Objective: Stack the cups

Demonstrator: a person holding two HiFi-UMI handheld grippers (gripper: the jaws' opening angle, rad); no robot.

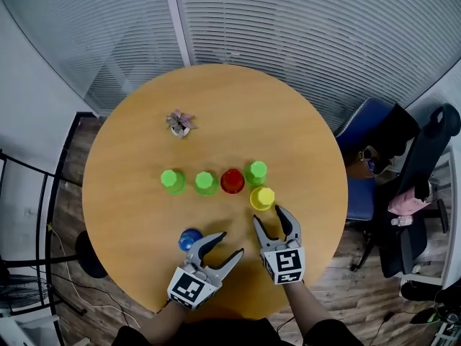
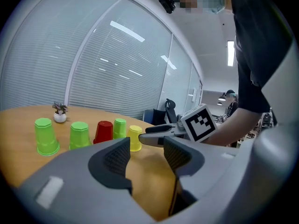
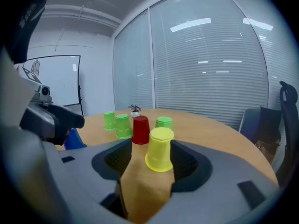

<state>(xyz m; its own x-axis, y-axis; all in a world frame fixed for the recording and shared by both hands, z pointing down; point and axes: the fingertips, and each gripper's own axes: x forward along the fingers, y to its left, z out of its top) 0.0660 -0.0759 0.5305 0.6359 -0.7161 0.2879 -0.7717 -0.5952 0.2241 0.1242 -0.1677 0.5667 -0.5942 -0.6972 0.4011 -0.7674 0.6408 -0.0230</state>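
Several upturned cups stand in a row across the round wooden table (image 1: 137, 215): a green cup (image 1: 173, 181), a second green cup (image 1: 205, 183), a red cup (image 1: 232, 181) and a third green cup (image 1: 256, 172). A yellow cup (image 1: 262, 198) (image 3: 160, 149) sits just in front of that row. My right gripper (image 1: 269, 217) (image 3: 150, 164) is open, and the yellow cup stands just ahead of its fingertips, untouched. A blue cup (image 1: 190, 239) (image 3: 74, 139) stands beside my left gripper (image 1: 229, 244) (image 2: 145, 153), which is open with only bare table between its jaws.
A small potted plant (image 1: 179, 122) stands at the far left of the table. Office chairs (image 1: 403, 186) crowd the right side beyond the table's edge. A glass wall with blinds (image 1: 302, 27) runs behind. Both grippers are near the table's front edge.
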